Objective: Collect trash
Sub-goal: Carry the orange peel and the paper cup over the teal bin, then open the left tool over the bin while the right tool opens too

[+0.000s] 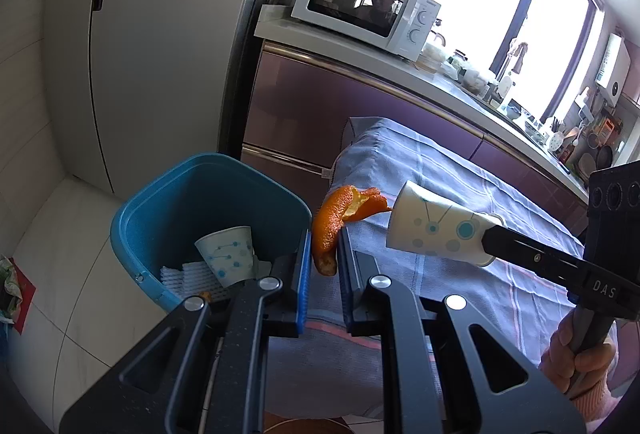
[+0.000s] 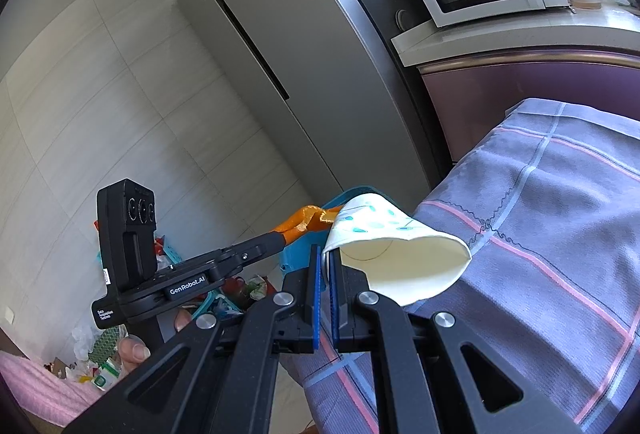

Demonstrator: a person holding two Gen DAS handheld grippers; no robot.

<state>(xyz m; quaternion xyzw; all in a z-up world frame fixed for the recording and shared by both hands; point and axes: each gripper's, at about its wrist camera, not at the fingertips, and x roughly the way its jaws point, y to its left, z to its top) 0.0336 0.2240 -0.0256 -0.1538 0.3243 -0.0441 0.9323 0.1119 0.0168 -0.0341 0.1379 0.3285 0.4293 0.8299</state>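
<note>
Peel point(image 1: 334, 222) pinched in left fingers point(image 1: 325, 254) just right of bin point(image 1: 208, 202) rim; cup point(image 1: 442, 230) clamped by right fingers point(image 2: 327, 274), farther over desk point(image 1: 460, 306).

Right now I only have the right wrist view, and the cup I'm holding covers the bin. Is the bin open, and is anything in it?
Observer: The left wrist view shows the blue bin open-topped, with another paper cup and white foam netting inside.
Operator: Where is my cup relative to it?
Observer: The held cup, pinched at its rim by the right gripper, is over the tablecloth, off to the side of the bin, not above its opening.
Operator: And the peel?
Observer: The orange peel, clamped in the left gripper, hangs next to the bin's rim, between the bin and your cup.
</note>
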